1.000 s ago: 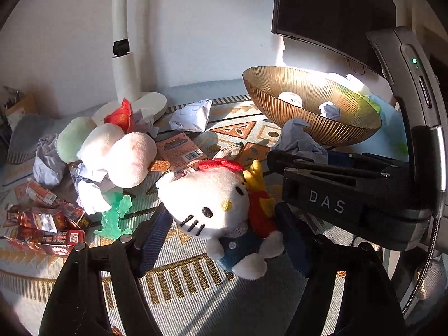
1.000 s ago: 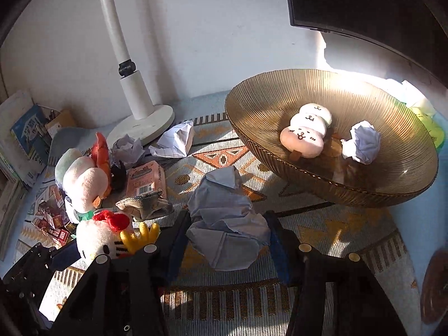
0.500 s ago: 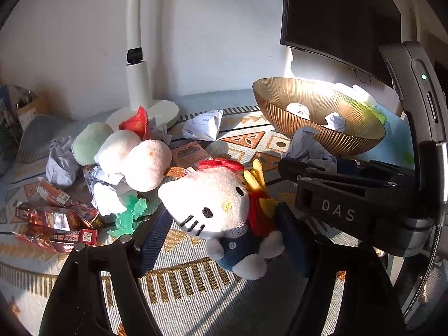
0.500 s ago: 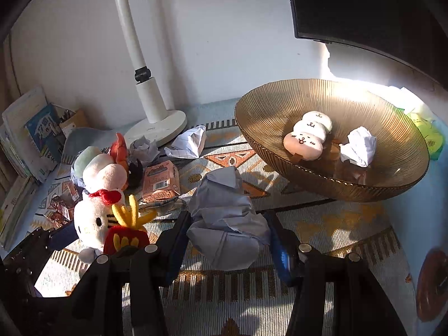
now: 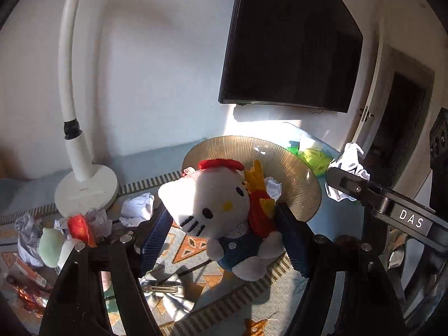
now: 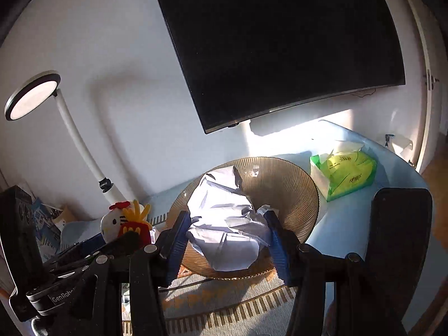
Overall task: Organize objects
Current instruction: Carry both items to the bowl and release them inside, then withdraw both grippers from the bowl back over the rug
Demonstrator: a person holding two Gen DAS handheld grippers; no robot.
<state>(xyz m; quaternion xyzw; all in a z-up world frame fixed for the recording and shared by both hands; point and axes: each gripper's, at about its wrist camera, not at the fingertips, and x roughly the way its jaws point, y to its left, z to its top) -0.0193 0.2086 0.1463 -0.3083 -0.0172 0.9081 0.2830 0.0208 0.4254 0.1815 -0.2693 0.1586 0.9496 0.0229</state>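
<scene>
A white cat plush toy (image 5: 215, 210) is held aloft in the clamped left gripper (image 5: 224, 229), before the ribbed golden bowl (image 5: 296, 187); soft and light, it is judged best pinched across the body. A crumpled paper wad (image 6: 226, 224), equally light and crushable, is gripped by the right gripper (image 6: 226, 240) over the bowl. "DAS" and "GenRob" are legible on the tools.
</scene>
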